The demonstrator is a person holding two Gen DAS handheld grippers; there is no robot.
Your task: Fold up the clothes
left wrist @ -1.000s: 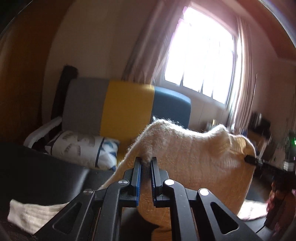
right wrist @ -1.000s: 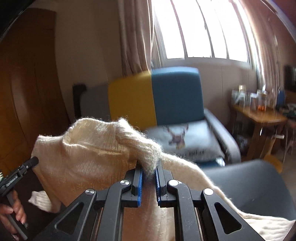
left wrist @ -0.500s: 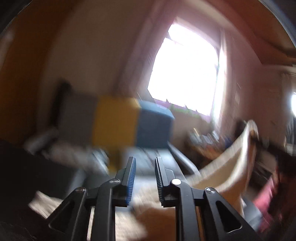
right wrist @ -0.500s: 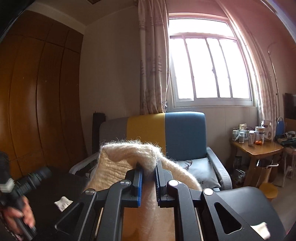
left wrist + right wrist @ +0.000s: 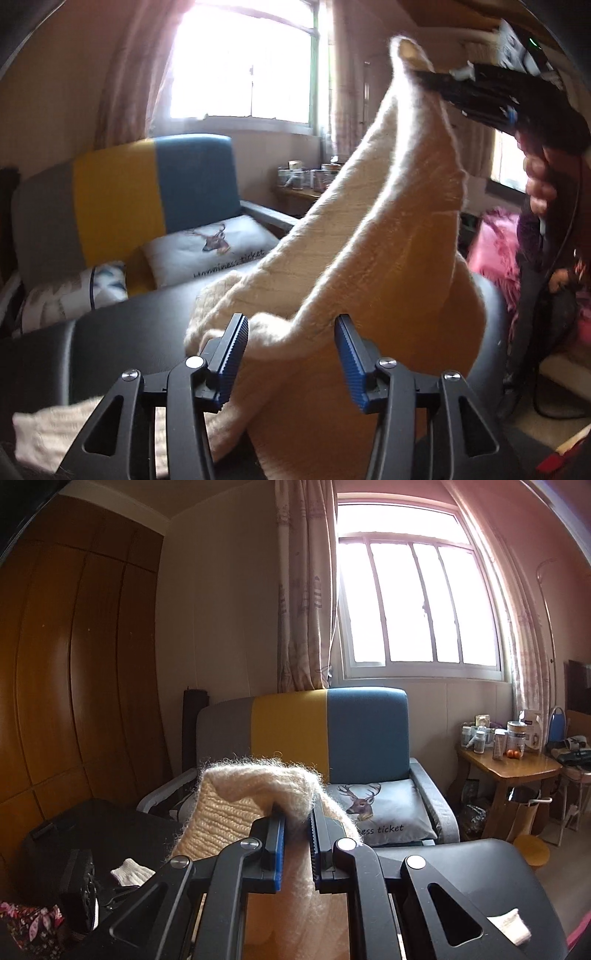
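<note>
Right wrist view: my right tool (image 5: 295,843) is pinching the sweater (image 5: 236,805); left tool (image 5: 291,354), spread apart, should be regrasping toward twelve o'clock.

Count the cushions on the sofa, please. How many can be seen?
2. The deer-print cushion lies on the seat below the blue part of the sofa back. The patterned cushion with blue shapes lies at the seat's left end. Others may be hidden behind the sweater.
</note>
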